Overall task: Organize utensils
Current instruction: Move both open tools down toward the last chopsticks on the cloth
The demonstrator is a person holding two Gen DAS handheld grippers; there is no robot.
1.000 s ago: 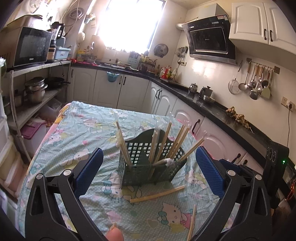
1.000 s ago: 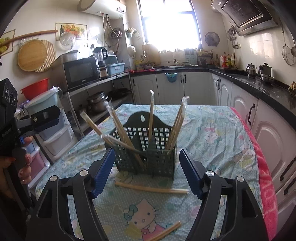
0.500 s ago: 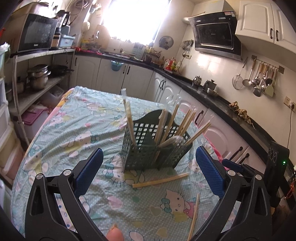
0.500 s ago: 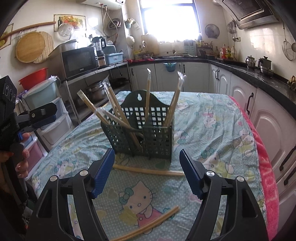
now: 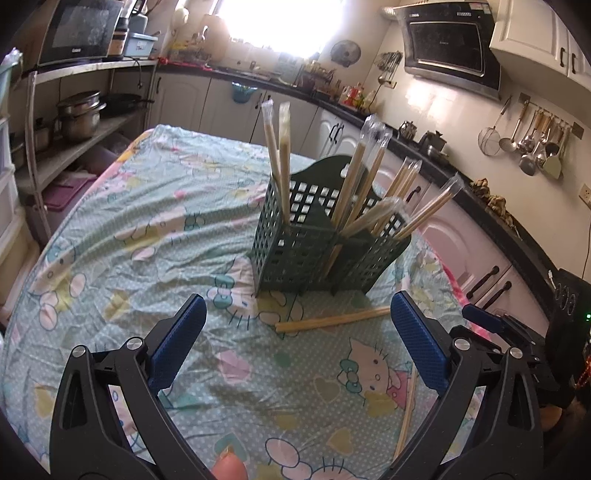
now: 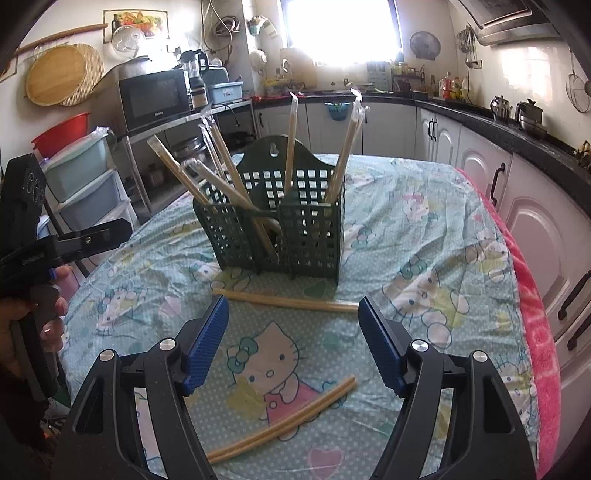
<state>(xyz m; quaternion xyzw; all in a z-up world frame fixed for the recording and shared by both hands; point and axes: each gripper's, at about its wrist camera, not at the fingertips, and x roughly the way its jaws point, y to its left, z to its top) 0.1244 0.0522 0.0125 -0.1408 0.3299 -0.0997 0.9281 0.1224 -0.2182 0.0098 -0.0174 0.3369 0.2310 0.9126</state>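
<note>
Kitchen counters (image 6: 480,110) behind; cartoon-print tablecloth (image 6: 406,236), green utensil basket (image 6: 295,240), loose chopsticks (image 6: 284,299)

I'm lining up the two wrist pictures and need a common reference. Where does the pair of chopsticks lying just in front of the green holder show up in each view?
Left wrist view: the chopstick pair lies right of centre, just below the green holder, slanting up to the right.
Right wrist view: the chopstick pair lies at centre, below the green holder, nearly level.
Shared landmark: the microwave.
</note>
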